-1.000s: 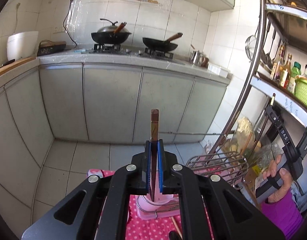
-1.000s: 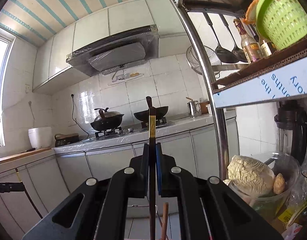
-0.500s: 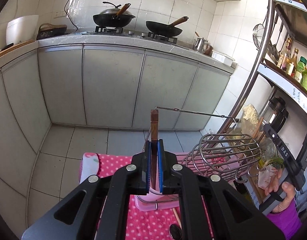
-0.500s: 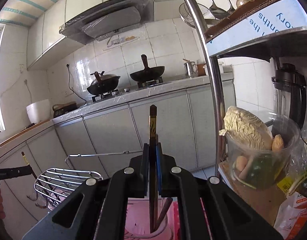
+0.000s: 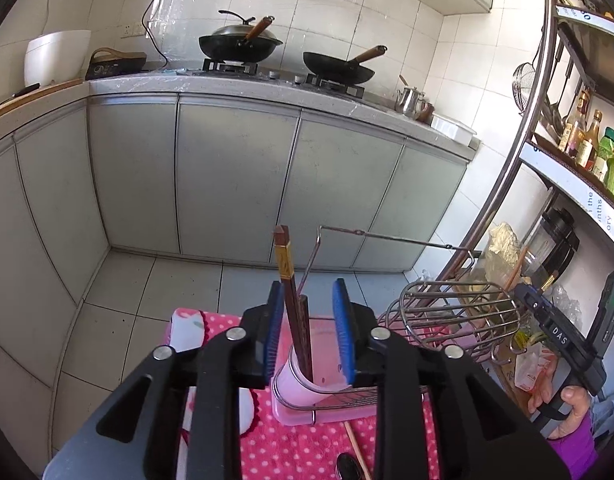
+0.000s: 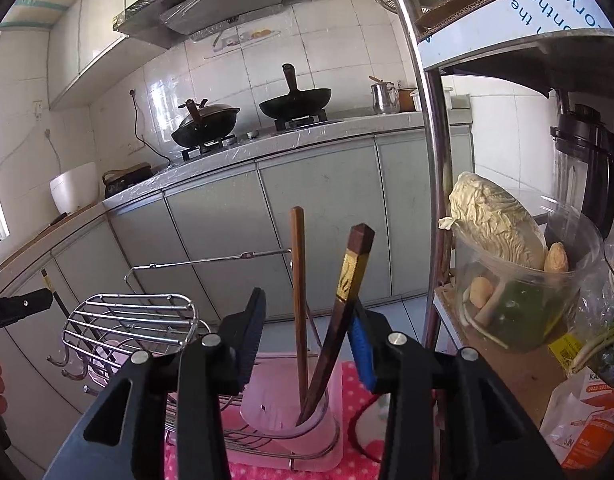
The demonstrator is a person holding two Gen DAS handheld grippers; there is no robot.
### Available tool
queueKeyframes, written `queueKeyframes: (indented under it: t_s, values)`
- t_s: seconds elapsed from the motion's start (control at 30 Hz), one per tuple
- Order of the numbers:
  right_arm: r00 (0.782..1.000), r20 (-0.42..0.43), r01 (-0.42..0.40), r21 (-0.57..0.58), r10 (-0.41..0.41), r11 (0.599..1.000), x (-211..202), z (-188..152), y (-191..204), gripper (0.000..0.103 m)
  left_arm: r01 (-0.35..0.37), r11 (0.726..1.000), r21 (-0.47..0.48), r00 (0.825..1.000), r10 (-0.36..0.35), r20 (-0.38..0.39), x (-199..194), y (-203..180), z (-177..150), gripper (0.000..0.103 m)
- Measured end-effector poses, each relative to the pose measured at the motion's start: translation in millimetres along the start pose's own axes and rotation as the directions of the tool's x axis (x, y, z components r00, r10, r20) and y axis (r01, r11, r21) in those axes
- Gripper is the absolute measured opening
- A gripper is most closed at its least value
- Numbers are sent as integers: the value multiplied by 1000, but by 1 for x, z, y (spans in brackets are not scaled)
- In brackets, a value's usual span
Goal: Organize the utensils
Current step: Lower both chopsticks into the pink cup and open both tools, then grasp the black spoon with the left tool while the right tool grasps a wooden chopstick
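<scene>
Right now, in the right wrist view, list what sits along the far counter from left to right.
White rice cooker → dark basket → lidded wok → open wok → steel kettle.

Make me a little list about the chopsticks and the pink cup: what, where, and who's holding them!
left tongs: open, jaws just opened, chopstick between them, not squeezed
right tongs: open, jaws just opened, not squeezing
chopsticks: two standing in the pink cup, one upright, one leaning right
cup place: in a wire rack on the pink dotted cloth
still lying down: a chopstick on the cloth
</scene>
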State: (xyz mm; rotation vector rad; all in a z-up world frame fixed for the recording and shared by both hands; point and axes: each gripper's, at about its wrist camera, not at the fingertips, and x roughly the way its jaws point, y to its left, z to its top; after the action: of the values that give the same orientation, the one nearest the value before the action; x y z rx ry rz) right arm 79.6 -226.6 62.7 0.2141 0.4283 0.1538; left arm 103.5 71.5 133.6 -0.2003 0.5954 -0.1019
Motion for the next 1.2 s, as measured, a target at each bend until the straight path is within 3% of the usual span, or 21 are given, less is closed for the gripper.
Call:
queueKeyframes:
  t_s: [0.27, 0.53, 0.8, 1.03, 1.2]
  values:
    - [1000, 3, 1, 10, -1, 1000, -26, -1, -2, 40, 5, 1000, 2, 999, -5, 37, -25, -2, -1, 29]
    - [1000, 15, -6, 27, 5, 1000, -71, -18, 0, 40, 21, 1000, -2, 999, -21, 25, -47, -7, -28, 29]
    - [991, -111, -68, 40, 72, 997, -87, -75, 14, 40, 42, 999, -15, 992, -43, -119, -31, -16, -94, 29]
    - [963, -245, -103, 55, 113, 993, -71, -121, 27, 39, 46, 999, -21, 959, -50, -279, 2, -23, -154, 29]
    - [930, -339, -117, 87, 140, 989, -52, -148, 29, 32, 54, 998, -21, 912, -58, -407, 30, -32, -197, 29]
